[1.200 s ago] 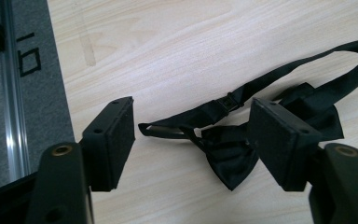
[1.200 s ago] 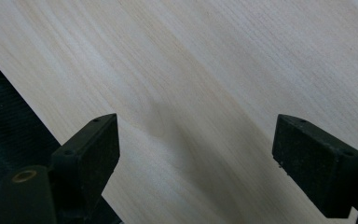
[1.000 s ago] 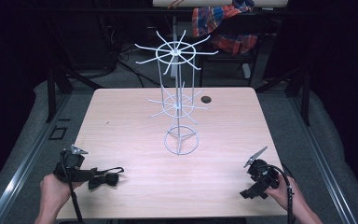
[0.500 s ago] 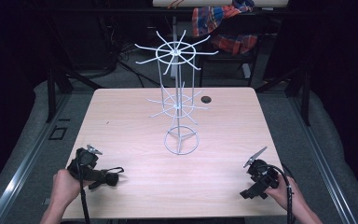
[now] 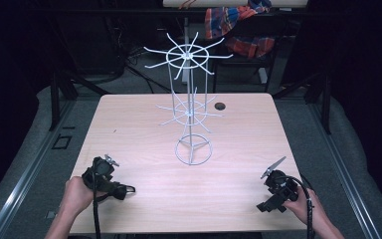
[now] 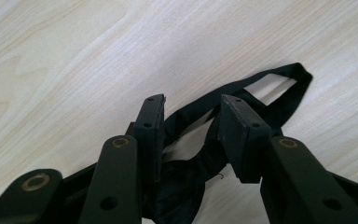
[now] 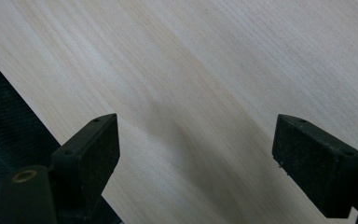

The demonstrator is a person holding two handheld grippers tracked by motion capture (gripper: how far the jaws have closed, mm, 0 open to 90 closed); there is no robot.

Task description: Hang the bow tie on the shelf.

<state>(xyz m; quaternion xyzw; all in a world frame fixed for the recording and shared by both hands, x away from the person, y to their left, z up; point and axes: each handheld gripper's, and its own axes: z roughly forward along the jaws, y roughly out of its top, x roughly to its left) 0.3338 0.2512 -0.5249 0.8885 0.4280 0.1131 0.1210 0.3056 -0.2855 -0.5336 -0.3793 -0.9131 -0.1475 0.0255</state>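
Wooden table [image 5: 144,114] with wire rack [image 5: 191,112] mid-board; left tongs [image 6: 191,121] closing around black strap [image 6: 261,88], right tongs [image 7: 196,154] wide, empty.

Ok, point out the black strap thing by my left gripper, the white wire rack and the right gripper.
black strap [image 6: 261,88], left gripper view, on the band of its loop lying on the wood.
white wire rack [image 5: 193,152], high view, on its round base ring.
right gripper [image 7: 196,149], right gripper view, midway between its wide-apart fingertips.
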